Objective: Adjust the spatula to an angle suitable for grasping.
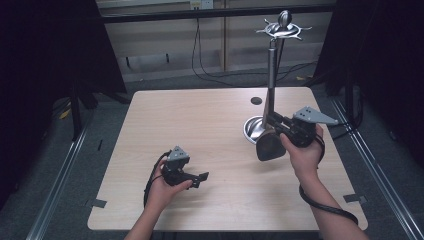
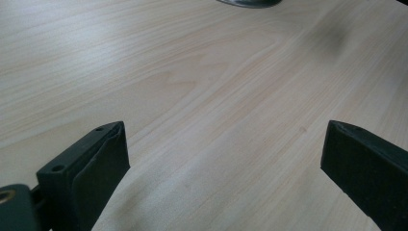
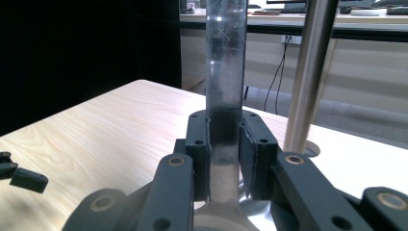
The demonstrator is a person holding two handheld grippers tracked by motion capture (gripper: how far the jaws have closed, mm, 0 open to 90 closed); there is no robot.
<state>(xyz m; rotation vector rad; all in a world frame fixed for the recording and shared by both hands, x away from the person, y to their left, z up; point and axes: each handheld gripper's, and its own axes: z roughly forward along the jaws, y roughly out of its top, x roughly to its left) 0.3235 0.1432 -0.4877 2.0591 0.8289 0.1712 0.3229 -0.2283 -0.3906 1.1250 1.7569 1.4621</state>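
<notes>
My right gripper [image 1: 274, 121] is shut on the flat metal handle [image 3: 225, 57] of a spatula-like utensil [image 1: 270, 75] that stands nearly upright. Its dark blade [image 1: 270, 147] hangs low beside the round steel base [image 1: 251, 131] of a utensil stand. In the right gripper view my right gripper [image 3: 225, 139] has both pads pressed on the handle, with the stand's round pole [image 3: 310, 72] just behind and to the right. The stand's hook ring [image 1: 284, 29] is at the top. My left gripper [image 1: 199, 178] rests low on the table, open, with bare wood between its jaws [image 2: 223, 159].
The light wooden table [image 1: 200, 125] has a small black round hole [image 1: 256, 100] near its far edge. The stand's base [image 2: 248, 2] peeks in at the top of the left gripper view. Dark curtains flank the table; cables run along the floor behind.
</notes>
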